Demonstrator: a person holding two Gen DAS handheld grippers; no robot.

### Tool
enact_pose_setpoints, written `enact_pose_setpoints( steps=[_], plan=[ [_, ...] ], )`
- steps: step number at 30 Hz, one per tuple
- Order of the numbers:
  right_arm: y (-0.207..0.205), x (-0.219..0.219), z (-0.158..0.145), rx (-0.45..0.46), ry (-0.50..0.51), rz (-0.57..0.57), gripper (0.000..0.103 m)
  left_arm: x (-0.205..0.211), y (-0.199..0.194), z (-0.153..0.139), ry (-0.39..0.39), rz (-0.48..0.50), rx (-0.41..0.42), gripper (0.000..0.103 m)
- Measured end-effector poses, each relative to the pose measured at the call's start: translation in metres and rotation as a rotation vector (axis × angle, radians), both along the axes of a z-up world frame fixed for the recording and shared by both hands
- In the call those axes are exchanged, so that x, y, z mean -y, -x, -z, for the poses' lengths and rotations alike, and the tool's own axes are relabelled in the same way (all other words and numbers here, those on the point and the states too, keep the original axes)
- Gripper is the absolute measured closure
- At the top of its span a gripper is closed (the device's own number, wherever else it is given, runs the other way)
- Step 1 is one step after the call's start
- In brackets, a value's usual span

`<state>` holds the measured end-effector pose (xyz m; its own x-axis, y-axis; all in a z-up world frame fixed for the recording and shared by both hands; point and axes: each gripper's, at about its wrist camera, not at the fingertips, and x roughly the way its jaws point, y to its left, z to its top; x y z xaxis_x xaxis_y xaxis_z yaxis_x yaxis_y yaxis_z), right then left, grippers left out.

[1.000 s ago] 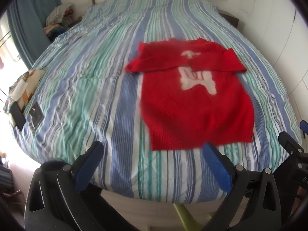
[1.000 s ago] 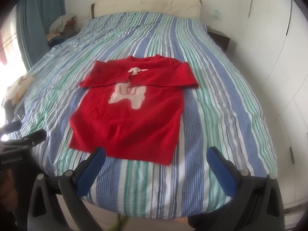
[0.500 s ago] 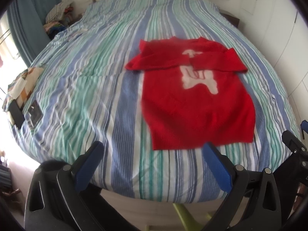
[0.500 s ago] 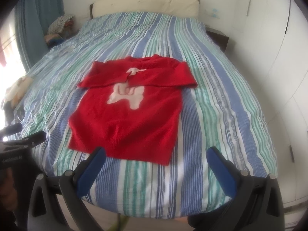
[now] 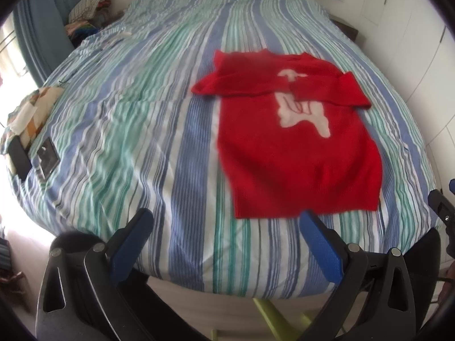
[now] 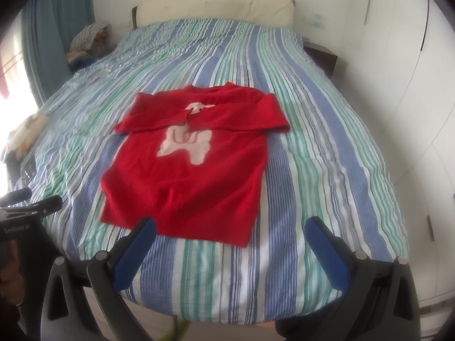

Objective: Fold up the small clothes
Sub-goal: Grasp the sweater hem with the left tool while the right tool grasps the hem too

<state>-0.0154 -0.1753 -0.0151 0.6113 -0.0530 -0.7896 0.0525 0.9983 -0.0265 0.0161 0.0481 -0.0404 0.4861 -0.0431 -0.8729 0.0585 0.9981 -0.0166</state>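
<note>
A small red sweater (image 5: 298, 153) (image 6: 193, 176) with a pale animal print lies flat on the striped bed, both sleeves folded across the chest. Its hem faces the near bed edge. My left gripper (image 5: 224, 221) hovers open above the near edge, its right finger (image 5: 318, 241) just short of the hem. My right gripper (image 6: 230, 230) is open too, its left finger (image 6: 133, 253) overlapping the hem's near edge in view. Neither holds anything. Each gripper shows at the other view's edge.
The striped bedspread (image 5: 136, 119) (image 6: 327, 156) covers the whole bed. A dark phone (image 5: 47, 157) and patterned cloths (image 5: 31, 110) lie at the left edge. A clothes pile (image 6: 88, 39) sits by the blue curtain; white wardrobe doors (image 6: 412, 85) stand on the right.
Both grippers have drifted slightly; the sweater sits a touch lower and farther right in the left view. The sweater itself has not moved, and both grippers stay open.
</note>
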Motion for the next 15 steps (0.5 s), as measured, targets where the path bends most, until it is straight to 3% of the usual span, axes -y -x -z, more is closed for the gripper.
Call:
enact_pose_setpoints(
  steps=[4, 6, 8, 9, 11, 14, 15],
  plan=[
    [-0.001, 0.009, 0.009, 0.039, -0.088, -0.062, 0.0, -0.008, -0.018, 0.043, 0.04, 0.033, -0.046, 0.001],
    [-0.004, 0.022, 0.031, 0.071, -0.17, -0.127, 0.0, -0.015, -0.032, 0.074, 0.07, 0.035, -0.107, 0.001],
    [-0.015, 0.04, 0.068, 0.011, -0.208, -0.137, 0.0, -0.018, -0.048, 0.101, 0.131, 0.043, -0.17, 0.003],
    [-0.022, 0.05, 0.086, -0.026, -0.238, -0.134, 0.0, -0.018, -0.054, 0.112, 0.16, 0.042, -0.196, 0.007],
    [-0.037, 0.071, 0.121, -0.097, -0.324, -0.115, 0.001, -0.014, -0.063, 0.128, 0.186, 0.055, -0.225, 0.028],
    [-0.055, 0.09, 0.153, -0.131, -0.487, -0.09, 0.016, -0.004, -0.066, 0.133, 0.157, 0.087, -0.196, 0.045],
    [-0.06, 0.091, 0.16, -0.136, -0.526, -0.102, 0.022, -0.001, -0.065, 0.132, 0.156, 0.101, -0.194, 0.071]
  ],
)
